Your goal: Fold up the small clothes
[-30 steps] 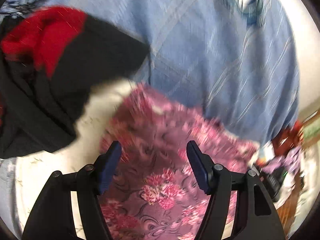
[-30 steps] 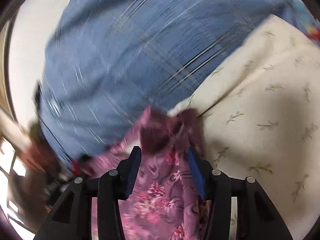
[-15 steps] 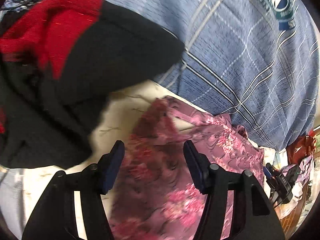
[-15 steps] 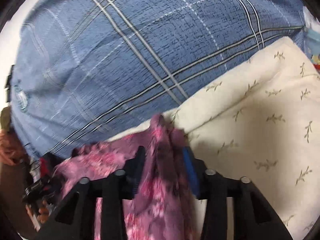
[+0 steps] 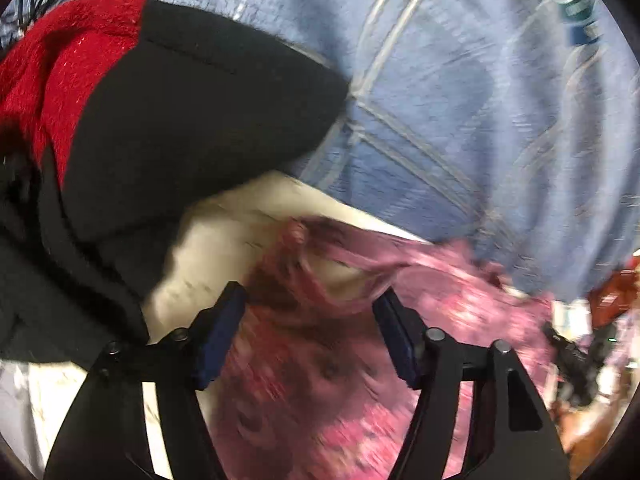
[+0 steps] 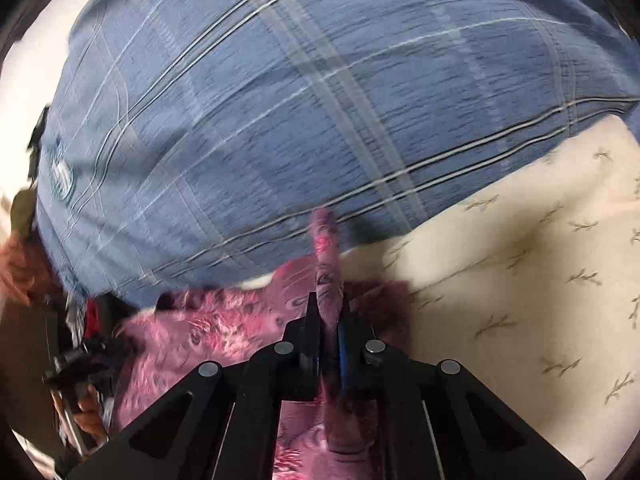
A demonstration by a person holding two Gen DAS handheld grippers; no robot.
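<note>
Pink floral garment [image 5: 320,384]: a small piece of clothing in pink and purple flowered print, laid crumpled on a cream bed sheet [image 6: 520,280] printed with small sprigs; its image is blurred in the left wrist view. Right gripper [image 6: 329,320]: jaws are pressed together on a raised fold of the garment, a narrow ridge of fabric being seen to stand up between the blue pads and project forward beyond the fingertips. Left gripper [image 5: 312,324]: jaws are spread wide, with the garment lying between and below the two blue-padded fingers [image 5: 222,332]; contact between the pads and the fabric cannot be determined because of blur. Blue plaid cloth [image 6: 320,100]: a large expanse of blue fabric crossed by pale and dark lines, seen directly beyond the garment in both views, its lower edge meeting the sheet; a round printed emblem is visible on it at the left of the right wrist view. Black and red garment [image 5: 160,112]: a dark, thick item with a red fuzzy section, lying on the sheet to the left of the floral garment, apart from it. Assorted items are seen at the far edge, too blurred to be identified.
</note>
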